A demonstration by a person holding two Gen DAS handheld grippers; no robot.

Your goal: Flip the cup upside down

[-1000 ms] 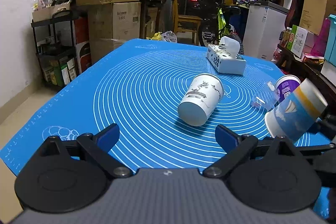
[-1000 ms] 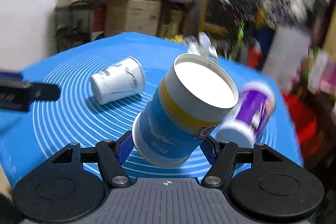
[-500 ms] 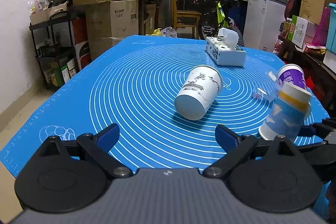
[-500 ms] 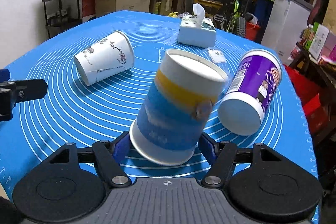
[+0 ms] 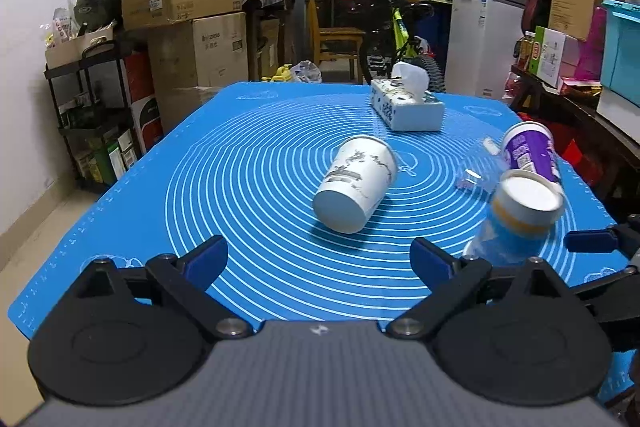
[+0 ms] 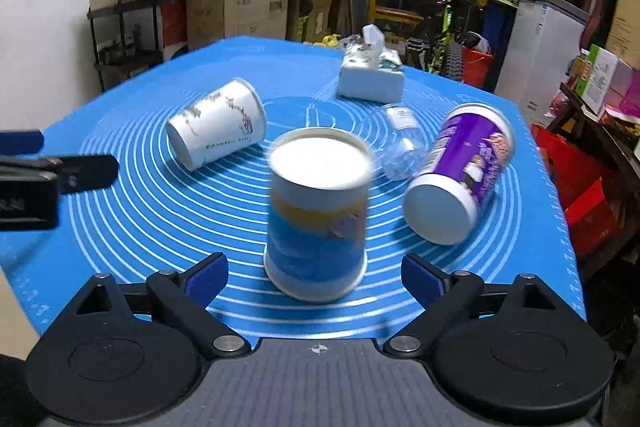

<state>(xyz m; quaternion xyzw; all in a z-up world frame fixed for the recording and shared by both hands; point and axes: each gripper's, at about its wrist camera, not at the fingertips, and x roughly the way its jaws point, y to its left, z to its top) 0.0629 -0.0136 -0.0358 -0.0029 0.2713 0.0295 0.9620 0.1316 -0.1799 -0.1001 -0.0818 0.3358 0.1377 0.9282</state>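
A blue and yellow paper cup (image 6: pixel 318 219) stands upside down on the blue mat (image 6: pixel 160 211), white base up, slightly blurred. My right gripper (image 6: pixel 314 273) is open, its fingers apart on either side of the cup and not touching it. The cup also shows in the left wrist view (image 5: pixel 516 223), at the right. My left gripper (image 5: pixel 318 259) is open and empty above the mat's near edge. A white patterned cup (image 5: pixel 354 183) lies on its side ahead of it.
A purple cup (image 6: pixel 460 175) lies on its side right of the standing cup, with a clear plastic item (image 6: pixel 400 143) behind it. A tissue box (image 6: pixel 370 75) sits at the back. Boxes, shelves and a bicycle surround the table.
The right gripper tipped the blue and yellow cup upright onto its rim, set it on the mat and opened its jaws. The left gripper stayed open and barely moved.
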